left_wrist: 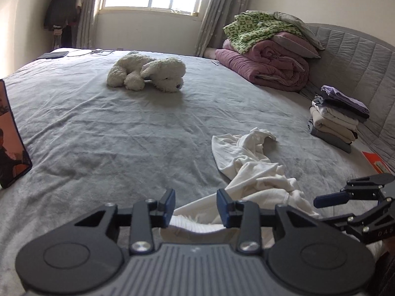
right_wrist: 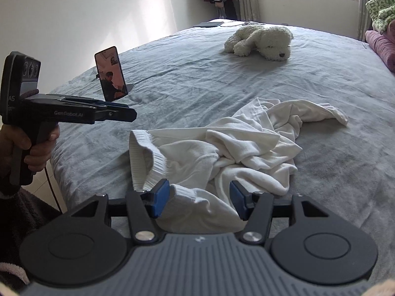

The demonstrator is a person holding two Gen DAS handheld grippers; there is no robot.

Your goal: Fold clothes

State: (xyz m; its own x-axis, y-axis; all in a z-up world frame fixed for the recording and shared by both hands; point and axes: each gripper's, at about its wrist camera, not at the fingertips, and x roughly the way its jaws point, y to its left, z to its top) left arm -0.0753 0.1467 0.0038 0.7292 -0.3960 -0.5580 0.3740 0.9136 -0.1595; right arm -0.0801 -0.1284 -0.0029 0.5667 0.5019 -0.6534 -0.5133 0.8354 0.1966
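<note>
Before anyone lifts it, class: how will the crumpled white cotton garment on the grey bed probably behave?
The crumpled white cotton garment looks floppy: it lies in soft folds, so it would likely sag. It probably weighs little, being thin. Its ribbed hem may trail on the grey bed.

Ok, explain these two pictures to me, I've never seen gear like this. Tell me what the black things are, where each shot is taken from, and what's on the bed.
No robot here: a person holds a pistol-grip tool in each hand, each with two blue-padded fingers and a camera looking along them. One picture is from the left gripper, the other from the right gripper; the person's hand shows there too. Both grippers stand open over a crumpled white garment on the grey bed; neither pinches it. Also on the bed: a plush dog, a propped phone, a stack of folded clothes and rolled quilts.
</note>
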